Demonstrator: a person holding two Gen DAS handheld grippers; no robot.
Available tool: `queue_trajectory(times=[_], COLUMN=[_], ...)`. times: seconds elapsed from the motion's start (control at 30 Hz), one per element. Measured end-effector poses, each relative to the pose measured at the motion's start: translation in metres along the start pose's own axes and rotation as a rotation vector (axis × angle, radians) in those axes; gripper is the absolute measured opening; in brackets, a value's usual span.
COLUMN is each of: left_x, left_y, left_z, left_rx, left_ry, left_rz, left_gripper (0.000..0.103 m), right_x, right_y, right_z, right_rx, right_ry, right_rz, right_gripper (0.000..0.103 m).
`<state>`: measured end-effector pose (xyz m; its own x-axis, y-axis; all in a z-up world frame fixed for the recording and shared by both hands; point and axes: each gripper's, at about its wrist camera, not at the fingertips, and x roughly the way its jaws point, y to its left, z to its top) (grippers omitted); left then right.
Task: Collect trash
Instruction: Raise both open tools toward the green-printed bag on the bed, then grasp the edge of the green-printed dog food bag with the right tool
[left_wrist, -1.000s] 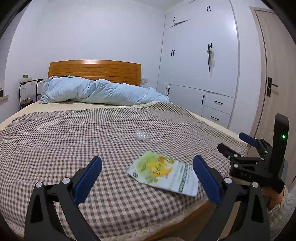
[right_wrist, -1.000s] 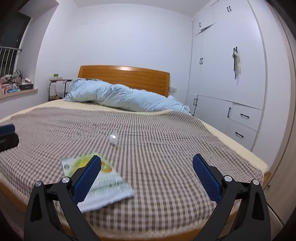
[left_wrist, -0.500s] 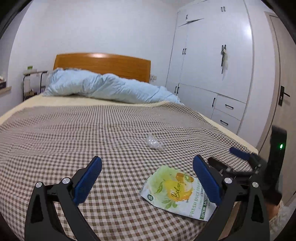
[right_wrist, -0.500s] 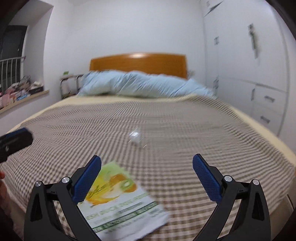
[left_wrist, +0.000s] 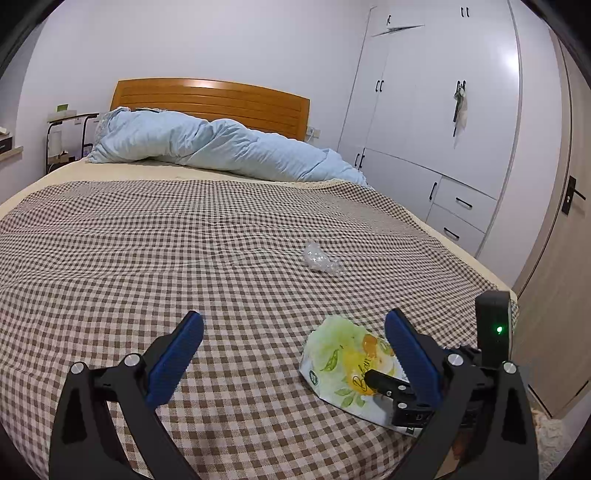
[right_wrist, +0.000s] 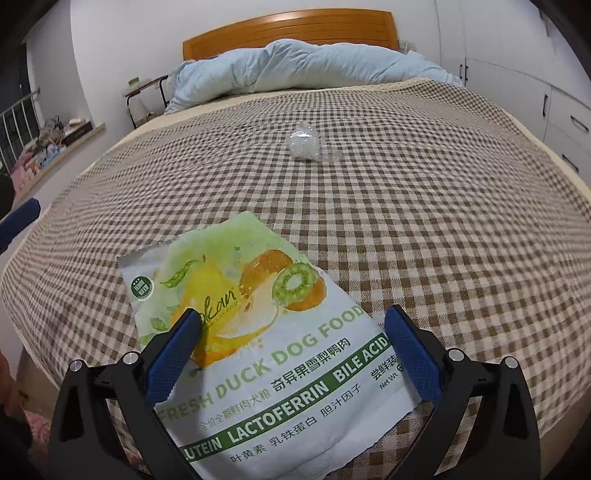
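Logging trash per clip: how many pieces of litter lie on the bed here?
2. A dog food pouch near the foot edge, and a crumpled clear wrapper farther up mid-bed. The blue duvet could hide more.

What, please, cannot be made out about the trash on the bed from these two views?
- Dog food pouch: right wrist view, near end cut off by the frame edge and the right gripper.
- Same pouch, left wrist view: right corner hidden behind the gripper fingers.
- Crumpled clear plastic: too small to identify in either view.
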<state>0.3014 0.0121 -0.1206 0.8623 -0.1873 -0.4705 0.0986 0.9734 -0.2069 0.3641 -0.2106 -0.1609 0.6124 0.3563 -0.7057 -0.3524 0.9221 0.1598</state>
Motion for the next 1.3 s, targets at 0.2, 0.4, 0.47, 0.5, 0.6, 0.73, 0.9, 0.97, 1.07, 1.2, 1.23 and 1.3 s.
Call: queue_trajectory(times=[0.2, 0.4, 0.47, 0.5, 0.6, 0.73, 0.9, 0.97, 1.07, 1.2, 1.23, 1.3], left_x=[0.0, -0.003, -0.004, -0.004, -0.003, -0.003, 0.005, 0.008, 0.01, 0.009, 0.009, 0.009], left_y=[-0.002, -0.003, -0.002, -0.002, -0.005, -0.012, -0.019, -0.022, -0.026, -0.03, -0.03, -0.029], left_z=[-0.004, -0.003, -0.003, -0.003, -0.004, -0.006, -0.009, -0.009, -0.009, -0.008, -0.008, -0.008], left_rx=[0.011, 0.019, 0.008, 0.004, 0.0, 0.02, 0.021, 0.013, 0.008, 0.009, 0.006, 0.0], left_ry=[0.018, 0.011, 0.012, 0.014, 0.022, 0.032, 0.053, 0.058, 0.057, 0.048, 0.046, 0.046], left_rz=[-0.003, -0.014, -0.021, -0.024, -0.032, -0.037, -0.045, -0.052, -0.06, -0.064, -0.065, -0.065], left_gripper=[0.096, 0.096, 0.096, 0.096, 0.096, 0.096, 0.096, 0.096, 0.096, 0.096, 0.096, 0.096], right_x=[-0.014, -0.054, -0.067, -0.071, -0.075, -0.074, -0.083, -0.079, -0.073, -0.059, -0.056, -0.052], right_y=[-0.004, -0.01, -0.012, -0.015, -0.028, -0.047, -0.035, -0.025, -0.015, -0.001, 0.002, 0.006], right_z=[-0.012, -0.024, -0.029, -0.031, -0.042, -0.056, -0.069, -0.07, -0.066, -0.063, -0.064, -0.066], right_rx=[0.009, 0.091, 0.101, 0.111, 0.191, 0.306, 0.34, 0.339, 0.336, 0.306, 0.302, 0.29], right_ry=[-0.039, -0.151, -0.185, -0.185, -0.152, -0.106, -0.153, -0.164, -0.202, -0.226, -0.237, -0.259], right_rz=[0.006, -0.02, -0.043, -0.06, -0.065, -0.051, -0.038, -0.055, -0.096, -0.131, -0.154, -0.18], right_gripper=[0.095, 0.095, 0.095, 0.095, 0.095, 0.095, 0.095, 0.095, 0.095, 0.095, 0.095, 0.095])
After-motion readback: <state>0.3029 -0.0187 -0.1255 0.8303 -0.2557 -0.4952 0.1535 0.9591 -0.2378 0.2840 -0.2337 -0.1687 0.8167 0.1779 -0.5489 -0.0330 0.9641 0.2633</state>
